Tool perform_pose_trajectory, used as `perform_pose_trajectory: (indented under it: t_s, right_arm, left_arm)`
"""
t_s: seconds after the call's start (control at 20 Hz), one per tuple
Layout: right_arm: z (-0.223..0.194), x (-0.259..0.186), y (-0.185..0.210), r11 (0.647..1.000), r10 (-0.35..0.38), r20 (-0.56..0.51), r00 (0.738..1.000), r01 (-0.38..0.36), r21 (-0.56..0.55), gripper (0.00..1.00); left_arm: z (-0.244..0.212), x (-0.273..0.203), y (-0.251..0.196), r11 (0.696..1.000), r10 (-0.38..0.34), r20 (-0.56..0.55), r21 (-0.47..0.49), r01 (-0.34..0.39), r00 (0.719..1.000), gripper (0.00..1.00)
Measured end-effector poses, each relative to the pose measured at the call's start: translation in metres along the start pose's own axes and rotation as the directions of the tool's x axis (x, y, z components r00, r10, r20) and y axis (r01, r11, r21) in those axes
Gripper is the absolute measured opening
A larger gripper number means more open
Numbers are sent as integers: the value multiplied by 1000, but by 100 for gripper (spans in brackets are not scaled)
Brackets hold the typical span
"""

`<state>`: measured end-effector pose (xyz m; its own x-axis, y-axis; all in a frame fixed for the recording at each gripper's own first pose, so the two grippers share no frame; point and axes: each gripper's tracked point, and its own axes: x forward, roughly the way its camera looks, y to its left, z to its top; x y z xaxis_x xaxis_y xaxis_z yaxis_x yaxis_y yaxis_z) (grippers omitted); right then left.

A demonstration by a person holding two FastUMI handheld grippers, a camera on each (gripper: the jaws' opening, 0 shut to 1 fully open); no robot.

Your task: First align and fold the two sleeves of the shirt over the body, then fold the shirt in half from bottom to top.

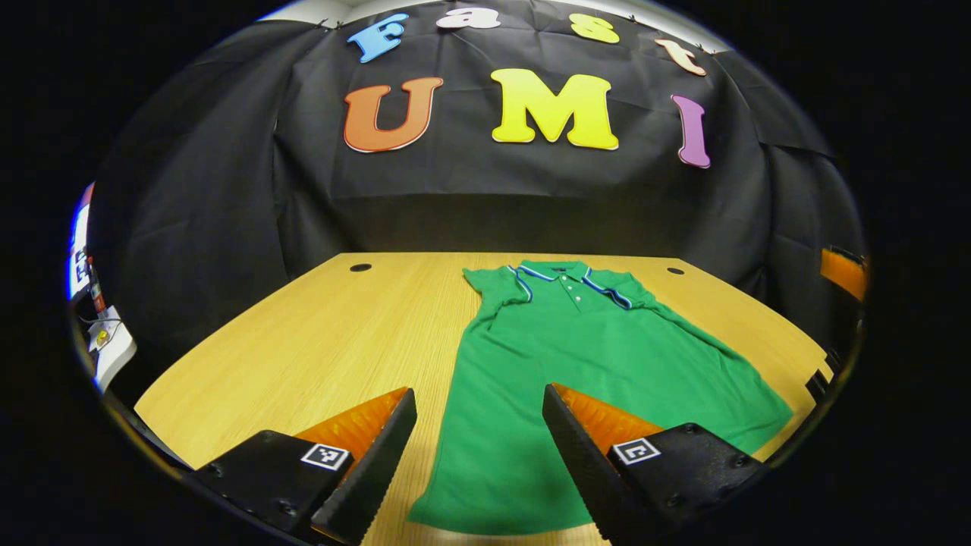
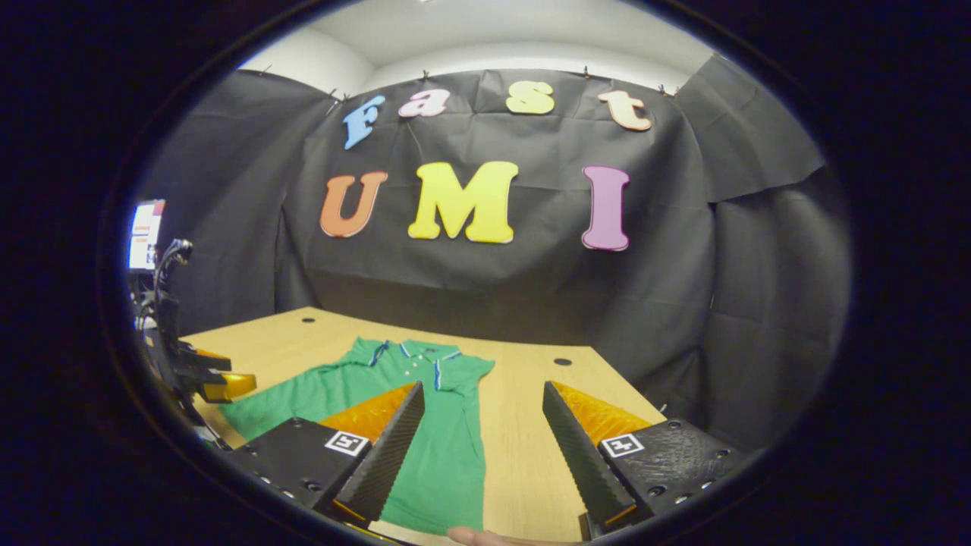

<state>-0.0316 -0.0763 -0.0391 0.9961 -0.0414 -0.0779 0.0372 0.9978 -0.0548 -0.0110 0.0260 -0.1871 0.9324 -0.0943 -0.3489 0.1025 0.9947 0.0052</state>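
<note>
While the green short-sleeved polo shirt (image 1: 599, 364) with its striped collar lies flat on the pale wooden table (image 1: 318, 341), buttons up and collar toward the far edge, the left gripper view looks along it from the hem end. The left claw (image 1: 479, 425) hangs released above the lower part of the body, its fingers spread wide and touching no cloth. From here the near sleeve (image 1: 493, 287) shows spread out beside the collar, while the far sleeve seems to lie along the side edge; neither looks folded over the body yet, so I judge the task barely begun.

In the right gripper view, the same shirt (image 2: 440, 447) lies to the left of centre, and the right claw (image 2: 483, 425) is likewise released, one finger over the green fabric, the other over bare table (image 2: 531, 425). This view adds what the first lacks: the other gripper (image 2: 208, 375) at the far side of the shirt, and a fingertip (image 2: 485, 537) at the bottom edge.

To do the sleeve step well, each claw should probably descend on its own sleeve's outer tip, pinch only that layer, lift slightly, and carry it inward so both edges land parallel to the side seams without dragging the body.
</note>
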Motion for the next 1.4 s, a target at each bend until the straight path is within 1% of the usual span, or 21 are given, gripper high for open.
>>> perform_pose_trajectory:
  t_s: [0.15,0.2,0.25,0.45,0.55,0.6,0.65,0.75,0.8,0.95,1.0,1.05,1.1,1.15,1.2,1.25,1.3,1.35,1.4]
  right_arm:
    - [-68,-11,6,1000,-27,-105,994,27,2,95]
    - [-86,-14,11,1000,-17,-125,992,19,11,97]
    - [-103,-16,16,1000,-8,-145,989,12,25,96]
    - [-140,-22,26,996,27,-207,978,-10,84,95]
    - [-151,-17,22,996,19,-244,970,2,85,95]
    - [-155,-15,22,996,24,-260,965,0,95,97]
    - [-161,-14,25,994,39,-275,961,-11,106,95]
    - [-160,-10,27,992,54,-267,962,-23,121,95]
    - [-161,-10,27,992,60,-270,961,-27,124,94]
    - [-160,-10,28,991,61,-273,960,-24,135,95]
    - [-159,-9,29,990,61,-272,960,-24,136,95]
    - [-161,-9,34,991,69,-280,958,-32,133,93]
    - [-160,-7,36,991,69,-279,958,-33,130,87]
    - [-160,-7,39,990,77,-286,955,-38,138,72]
    - [-159,-6,43,988,84,-285,955,-43,146,63]
    - [-159,-3,45,987,93,-289,953,-49,155,39]
    - [-158,-1,47,985,100,-292,951,-53,167,28]
    - [-157,2,47,985,103,-293,951,-56,166,7]
    - [-156,4,47,985,104,-291,951,-58,162,5]
  left_arm:
    - [-20,-8,7,999,27,6,40,-27,1000,100]
    - [-25,-10,6,999,23,10,46,-23,1000,100]
    - [-30,-10,7,999,20,10,45,-21,1000,100]
    - [-47,-3,11,1000,13,-18,1,-12,1000,100]
    - [-54,0,14,1000,26,-35,-16,-27,999,100]
    - [-57,0,15,999,31,-38,-23,-32,999,100]
    - [-54,1,15,999,34,-20,-17,-34,999,100]
    - [-55,-2,19,999,35,-13,12,-35,999,100]
    - [-53,-2,19,999,34,-8,15,-33,999,100]
    - [-55,-3,18,999,33,-22,15,-33,999,100]
    - [-53,-2,13,1000,13,-20,25,-12,1000,96]
    - [-52,-3,11,1000,4,-21,29,-3,1000,89]
    - [-52,-2,10,999,5,-19,32,-4,1000,77]
    - [-51,-1,9,999,7,-17,42,-6,1000,61]
    - [-51,2,8,999,13,-13,50,-12,1000,55]
    - [-50,2,6,999,14,-10,52,-13,1000,45]
    - [-49,4,4,998,15,-9,54,-15,1000,40]
    - [-48,7,5,998,23,-7,54,-22,1000,25]
    - [-47,8,5,998,26,-6,51,-26,1000,17]
